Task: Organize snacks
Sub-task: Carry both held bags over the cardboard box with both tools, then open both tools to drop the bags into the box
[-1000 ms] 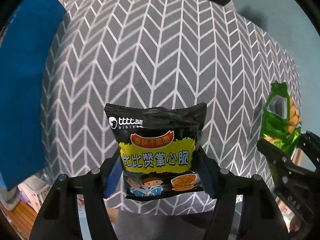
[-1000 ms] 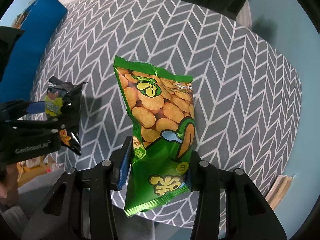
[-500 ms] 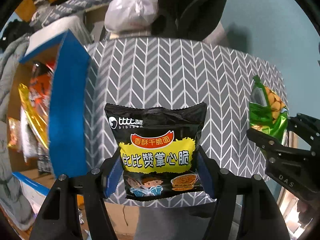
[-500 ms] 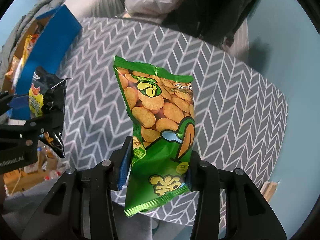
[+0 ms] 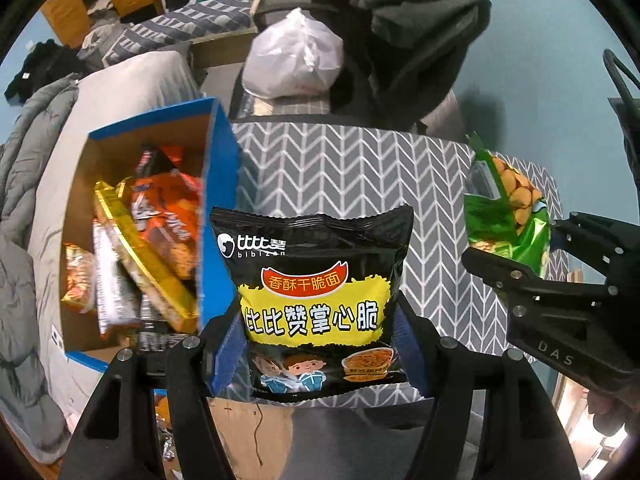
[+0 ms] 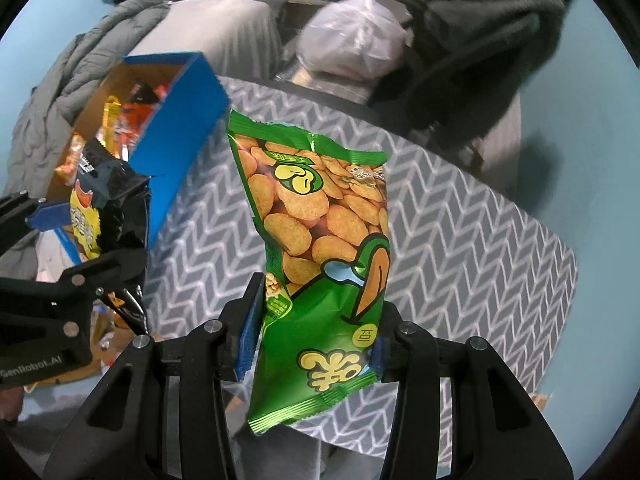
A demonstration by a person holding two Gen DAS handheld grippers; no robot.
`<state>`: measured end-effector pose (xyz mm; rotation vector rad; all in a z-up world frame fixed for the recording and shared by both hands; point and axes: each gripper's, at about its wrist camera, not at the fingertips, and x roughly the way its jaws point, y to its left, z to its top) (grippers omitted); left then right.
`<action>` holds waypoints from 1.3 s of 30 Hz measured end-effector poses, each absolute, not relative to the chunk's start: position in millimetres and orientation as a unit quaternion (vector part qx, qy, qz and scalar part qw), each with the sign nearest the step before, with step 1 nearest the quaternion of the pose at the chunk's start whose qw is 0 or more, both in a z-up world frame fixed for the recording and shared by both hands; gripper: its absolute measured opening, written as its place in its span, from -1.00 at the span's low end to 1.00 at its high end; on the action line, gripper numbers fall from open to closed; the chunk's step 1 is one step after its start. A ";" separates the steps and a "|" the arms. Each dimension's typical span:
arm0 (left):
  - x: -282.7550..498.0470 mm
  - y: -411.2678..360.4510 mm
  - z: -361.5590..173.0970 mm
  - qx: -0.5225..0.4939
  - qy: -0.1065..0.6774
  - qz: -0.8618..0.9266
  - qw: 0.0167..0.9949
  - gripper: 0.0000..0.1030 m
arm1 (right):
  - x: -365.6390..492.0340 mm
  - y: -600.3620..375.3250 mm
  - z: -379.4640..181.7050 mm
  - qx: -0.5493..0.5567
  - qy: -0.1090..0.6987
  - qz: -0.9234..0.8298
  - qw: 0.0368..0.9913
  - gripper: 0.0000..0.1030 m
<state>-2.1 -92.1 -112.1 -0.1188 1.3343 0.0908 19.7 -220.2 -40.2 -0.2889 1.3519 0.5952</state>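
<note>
My left gripper [image 5: 320, 356] is shut on a black noodle-snack packet [image 5: 316, 280] and holds it upright in the air above the near edge of the table. My right gripper [image 6: 312, 340] is shut on a green bean-snack bag [image 6: 320, 240], also held up above the table. A blue cardboard box [image 5: 220, 184] with several snack packets inside [image 5: 148, 240] stands at the table's left edge. In the right wrist view the box [image 6: 180, 120] is at the upper left, with the black packet [image 6: 108, 208] and left gripper [image 6: 60, 280] in front of it. The green bag [image 5: 504, 208] shows at right in the left wrist view.
The table wears a grey chevron cloth [image 5: 360, 168]. Behind it are a white plastic bag [image 5: 296, 60], a dark jacket on a chair [image 5: 416, 28] and grey bedding [image 5: 32, 152] at left. A light blue wall [image 5: 552, 60] is at right.
Both grippers have risen and pulled back from the table with their packets. The blue box and its contents have come into full view at left.
</note>
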 end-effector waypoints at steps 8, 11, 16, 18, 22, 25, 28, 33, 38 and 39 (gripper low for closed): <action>-14.1 -39.1 -99.2 -0.072 0.611 0.071 0.785 0.34 | 18.8 -154.4 -26.7 -0.147 0.594 0.312 0.727 -0.16; -19.2 -15.6 -94.9 -0.077 0.607 0.083 0.786 0.33 | 20.6 -129.5 -21.0 -0.142 0.590 0.329 0.723 -0.15; -23.9 31.5 -93.1 -0.093 0.602 0.105 0.786 0.33 | 27.2 -85.4 -15.9 -0.142 0.583 0.349 0.720 -0.16; -25.0 47.3 -92.2 -0.097 0.600 0.113 0.786 0.34 | 31.1 -69.7 -16.9 -0.142 0.582 0.353 0.718 -0.16; -25.5 75.6 -95.9 -0.104 0.597 0.127 0.785 0.33 | 40.9 -42.5 -20.0 -0.132 0.587 0.361 0.713 -0.16; -25.1 97.9 -99.9 -0.113 0.596 0.134 0.784 0.34 | 46.3 -21.2 -22.2 -0.127 0.590 0.362 0.710 -0.15; -24.6 115.8 -105.3 -0.119 0.596 0.142 0.782 0.34 | 48.2 -3.4 -24.3 -0.128 0.592 0.366 0.707 -0.16; -25.3 137.4 -114.8 -0.129 0.596 0.149 0.778 0.33 | 47.9 30.2 -30.4 -0.134 0.596 0.376 0.696 -0.16; -24.3 154.0 -124.9 -0.143 0.596 0.156 0.774 0.34 | 48.5 57.7 -43.8 -0.144 0.606 0.377 0.686 -0.15; -24.6 156.4 -126.6 -0.147 0.596 0.158 0.774 0.34 | 48.2 61.6 -46.1 -0.145 0.608 0.377 0.684 -0.15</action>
